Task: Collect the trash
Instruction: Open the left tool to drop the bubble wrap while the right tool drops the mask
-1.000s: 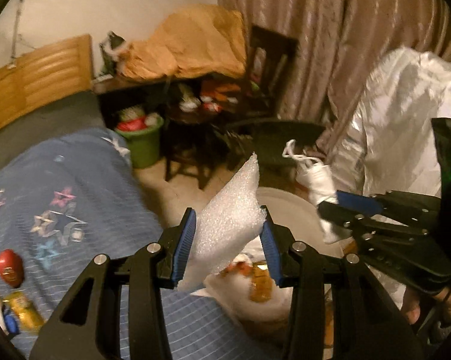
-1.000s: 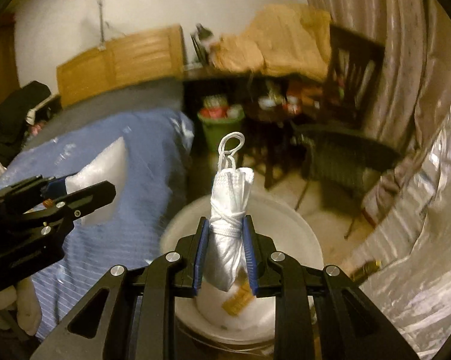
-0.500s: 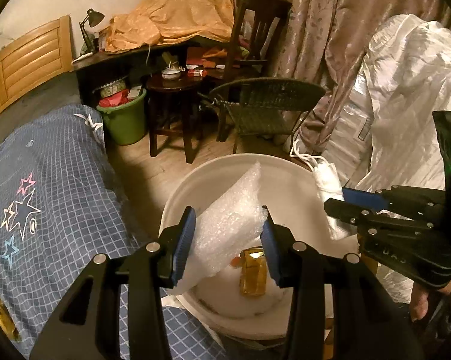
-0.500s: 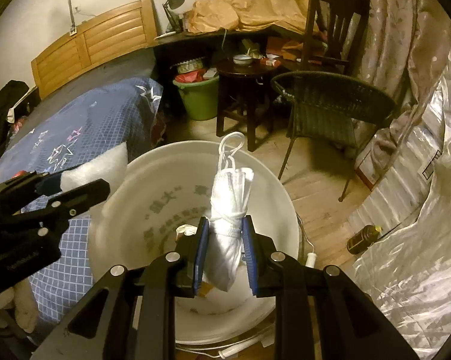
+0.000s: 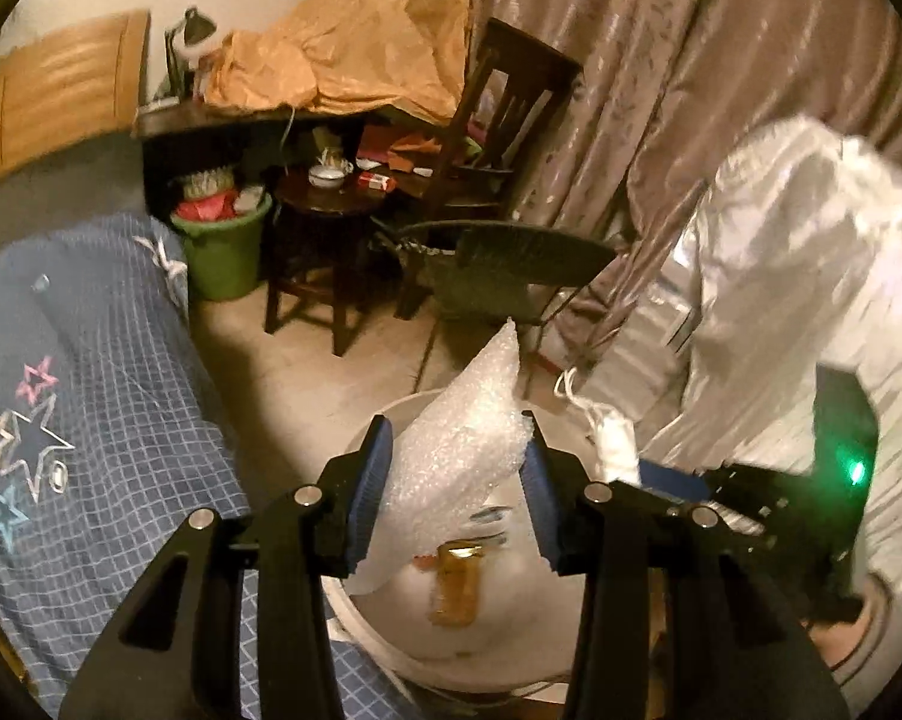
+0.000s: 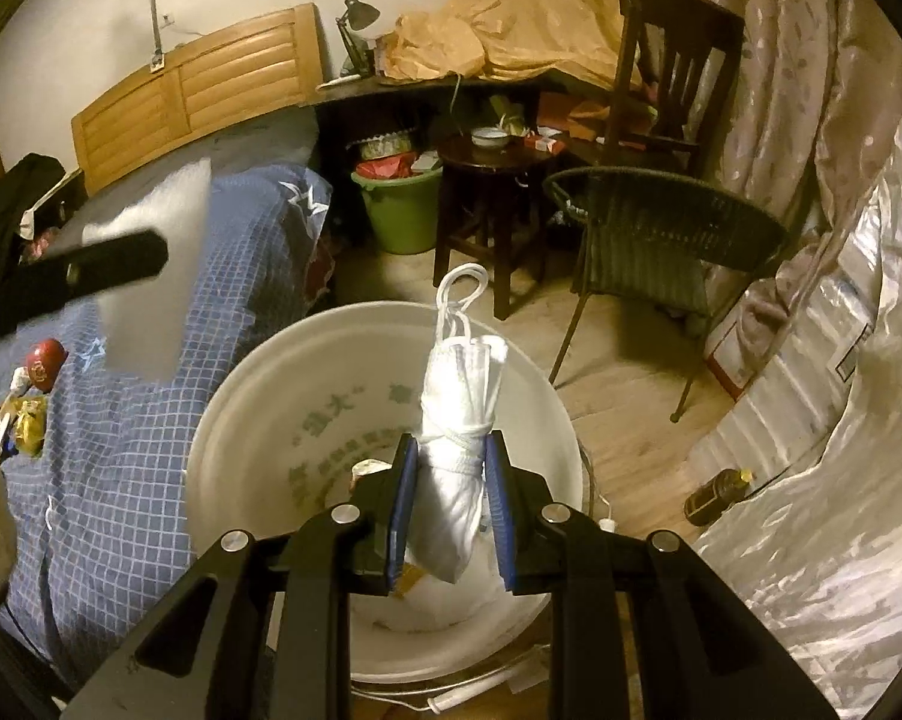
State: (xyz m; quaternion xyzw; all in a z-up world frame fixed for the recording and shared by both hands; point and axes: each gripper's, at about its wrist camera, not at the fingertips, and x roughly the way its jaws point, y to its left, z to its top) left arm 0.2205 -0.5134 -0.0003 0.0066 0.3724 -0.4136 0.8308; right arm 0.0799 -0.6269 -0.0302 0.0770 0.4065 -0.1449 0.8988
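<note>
My left gripper (image 5: pixel 456 483) is shut on a crumpled sheet of white bubble wrap (image 5: pixel 460 450), held over the near rim of a big white bucket (image 5: pixel 385 630). A small amber jar (image 5: pixel 457 585) lies inside the bucket. My right gripper (image 6: pixel 451 507) is shut on a rolled white face mask (image 6: pixel 460 450) tied with its own loops, hanging above the bucket's (image 6: pixel 253 414) opening. In the left wrist view the right gripper (image 5: pixel 661 471) with the mask (image 5: pixel 613 450) is at the right. In the right wrist view the left gripper (image 6: pixel 115 258) and the bubble wrap (image 6: pixel 151 276) are blurred at the left.
A bed with a blue checked cover (image 5: pixel 91 420) lies left of the bucket, with a red ball and wrappers (image 6: pixel 37 384) on it. Behind stand a green bin (image 5: pixel 220 252), a dark stool (image 5: pixel 325 222), a wicker chair (image 6: pixel 661 240) and a silvery wrapped bundle (image 5: pixel 799 270). A brown bottle (image 6: pixel 715 495) lies on the floor.
Both grippers have moved over the white bucket with their loads still held. The right one has sunk closer to the bucket's opening; the left one has swung sideways.
</note>
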